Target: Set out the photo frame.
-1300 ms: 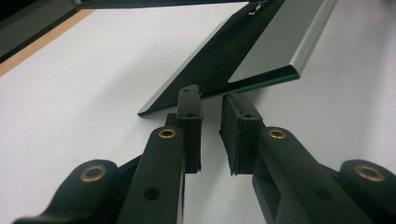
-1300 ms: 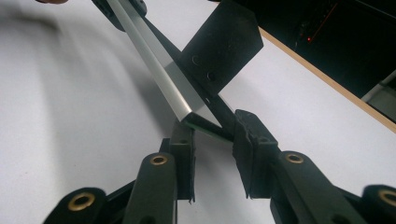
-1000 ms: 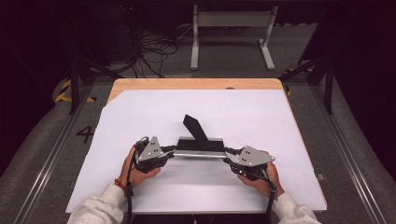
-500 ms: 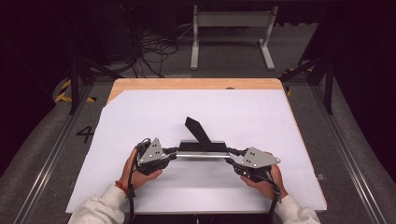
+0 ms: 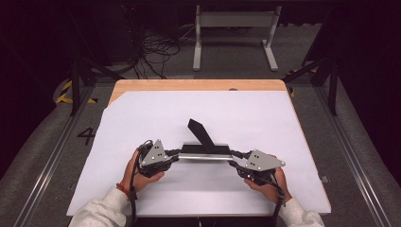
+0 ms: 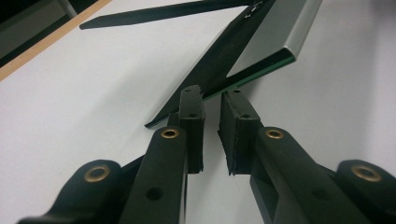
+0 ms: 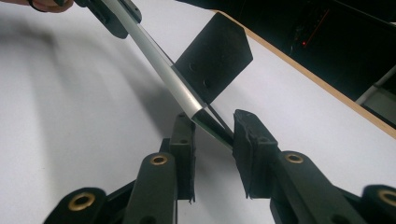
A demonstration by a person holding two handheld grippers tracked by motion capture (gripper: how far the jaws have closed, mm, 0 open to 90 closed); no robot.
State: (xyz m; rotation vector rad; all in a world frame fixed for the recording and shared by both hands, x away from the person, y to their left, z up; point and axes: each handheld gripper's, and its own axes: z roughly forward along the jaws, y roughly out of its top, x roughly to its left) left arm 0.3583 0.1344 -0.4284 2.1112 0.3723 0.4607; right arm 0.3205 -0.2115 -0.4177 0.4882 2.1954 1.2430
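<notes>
Tablet-like slab [image 5: 204, 151] with a propped black flap [image 5: 201, 135] is held just above the white-covered surface [image 5: 283, 123], strung between both tongs. Its left end is clamped by the left tongs [image 5: 176, 153], its right corner is pinched by the right tongs [image 5: 235, 164].

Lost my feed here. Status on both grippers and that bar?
Left gripper and right gripper each shut on an end of the silver-edged bar. Black flap angled up behind it. White table cover around it bare.
</notes>
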